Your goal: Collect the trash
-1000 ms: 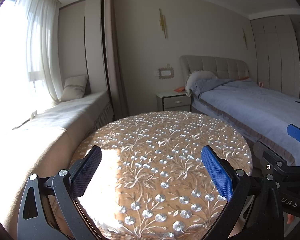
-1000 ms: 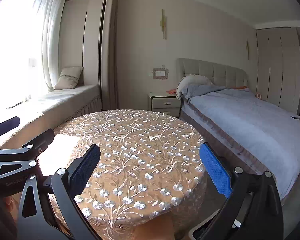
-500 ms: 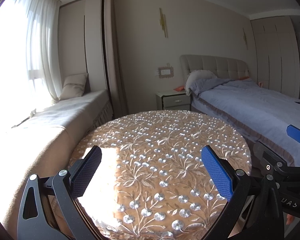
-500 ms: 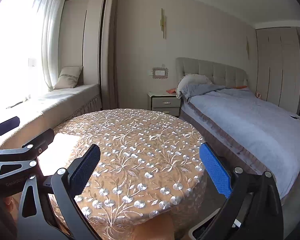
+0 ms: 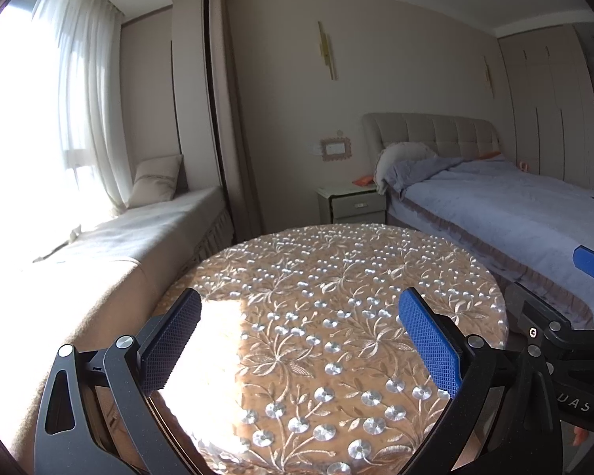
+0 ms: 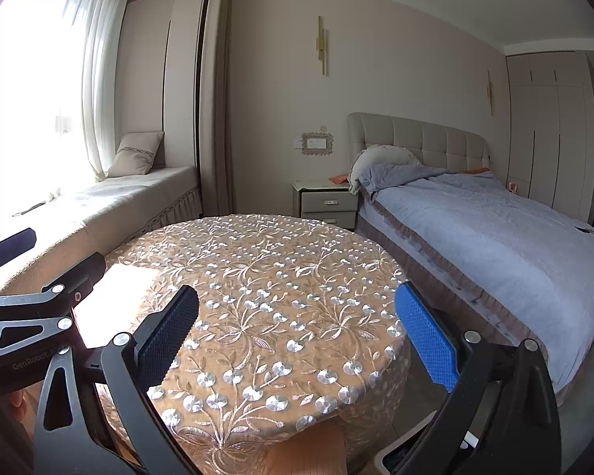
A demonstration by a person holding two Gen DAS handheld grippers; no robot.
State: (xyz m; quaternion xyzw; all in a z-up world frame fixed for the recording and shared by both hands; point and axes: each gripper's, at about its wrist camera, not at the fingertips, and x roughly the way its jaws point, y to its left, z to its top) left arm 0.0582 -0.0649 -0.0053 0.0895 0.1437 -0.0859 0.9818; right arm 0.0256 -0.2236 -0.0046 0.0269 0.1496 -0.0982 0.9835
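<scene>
Trash is the thing to collect, but no piece of it can be made out with certainty in either wrist view, so which way it lies from the jaws and how its long axis runs cannot be told. The round desk with the beige cloth embroidered in silver flowers (image 5: 336, 301) carries nothing that I can see, from its near edge to its far edge, and it lies directly in front of both tools. The left gripper (image 5: 301, 340) hangs over the near left part of the desk with its jaws wide apart and nothing between them; the right gripper (image 6: 297, 332) hangs over the near right part, also with jaws wide apart and empty. Each tool shows at the edge of the other's view, so they are side by side, and neither is clearly nearer to a target. The only candidates are far from the desk: a small pale scrap (image 5: 73, 233) on the long beige window bench (image 5: 146, 229), on the left tool's side, and a small orange thing (image 6: 338, 178) on the grey bedside cabinet (image 6: 326, 202) next to the bed with the blue-grey cover (image 6: 495, 221). Both are too small to tell what they are. In my judgement the search for trash is not yet finished.
</scene>
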